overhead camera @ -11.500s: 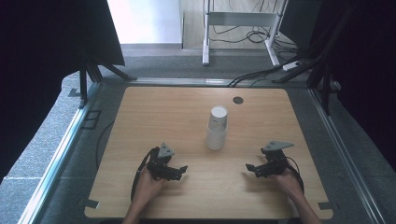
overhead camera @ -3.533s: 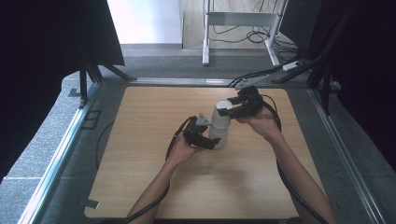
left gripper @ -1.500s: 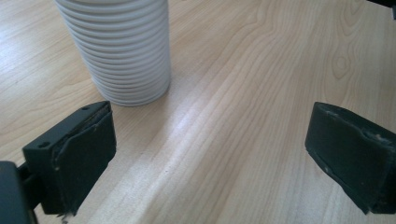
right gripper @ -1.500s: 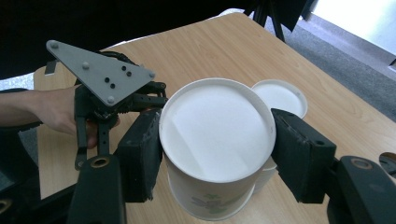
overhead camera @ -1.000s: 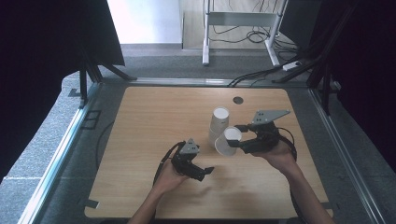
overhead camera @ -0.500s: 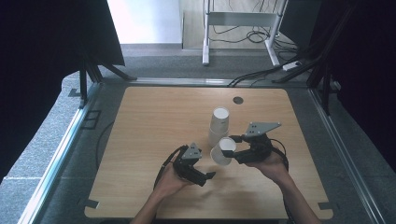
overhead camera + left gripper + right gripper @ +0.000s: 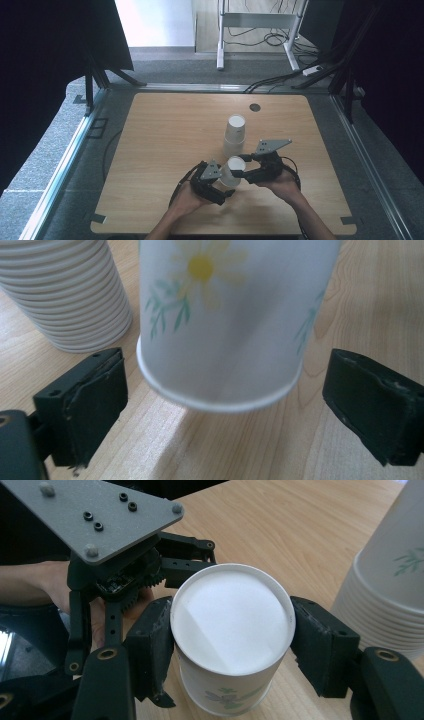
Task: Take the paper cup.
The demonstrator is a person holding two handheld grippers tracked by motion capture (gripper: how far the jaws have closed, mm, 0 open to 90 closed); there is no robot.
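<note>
Each black hand-held gripper (image 7: 239,174) has blocky black jaws, trailing black cable and a grey three-cornered, screw-studded plate (image 7: 95,515); forearms bare.

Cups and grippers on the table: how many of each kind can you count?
Single paper cup, held upside down off the table: 1
Stack of paper cups: 1
Grippers, left gripper and right gripper: 2
Total: 4

cup (image 7: 231,171) upside down between right hand-held gripper (image 7: 239,173) jaws | left hand-held gripper (image 7: 226,192) just before cup | cup stack (image 7: 234,135) behind both, on surface (image 7: 160,135)
</note>
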